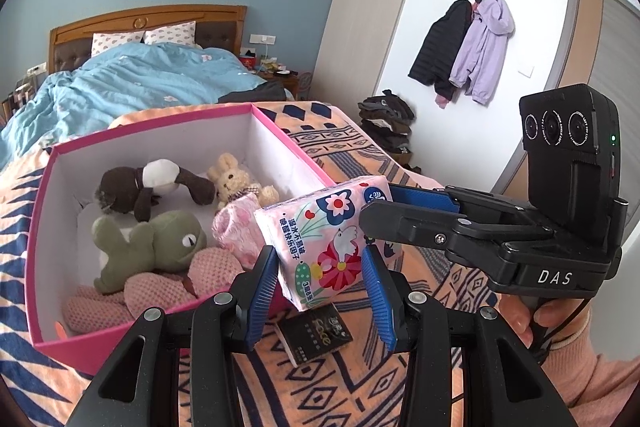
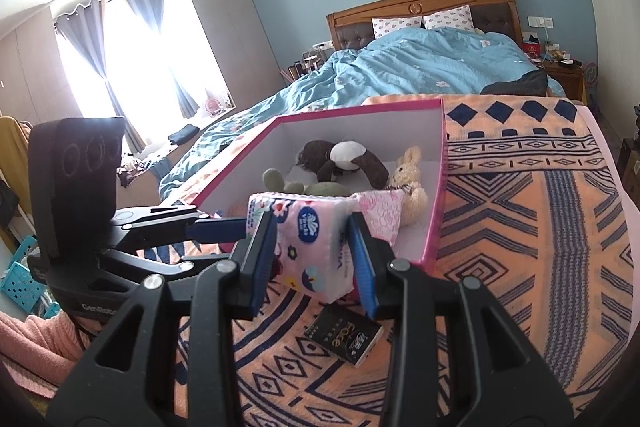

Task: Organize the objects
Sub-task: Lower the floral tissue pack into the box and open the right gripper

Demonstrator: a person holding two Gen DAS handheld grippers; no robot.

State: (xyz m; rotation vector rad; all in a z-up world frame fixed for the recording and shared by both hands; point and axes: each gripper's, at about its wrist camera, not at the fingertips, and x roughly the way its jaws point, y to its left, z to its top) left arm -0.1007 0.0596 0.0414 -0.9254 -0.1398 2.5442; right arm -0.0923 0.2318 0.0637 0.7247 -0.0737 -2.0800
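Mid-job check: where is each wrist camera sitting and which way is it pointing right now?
Left wrist: rides the left hand-held gripper, facing the pink box and headboard; right hand-held gripper and its hand show.
Right wrist: rides the right hand-held gripper, facing the box and windows; left hand-held gripper shows.
Shared: tissue pack between both grippers, black packet, plush toys.
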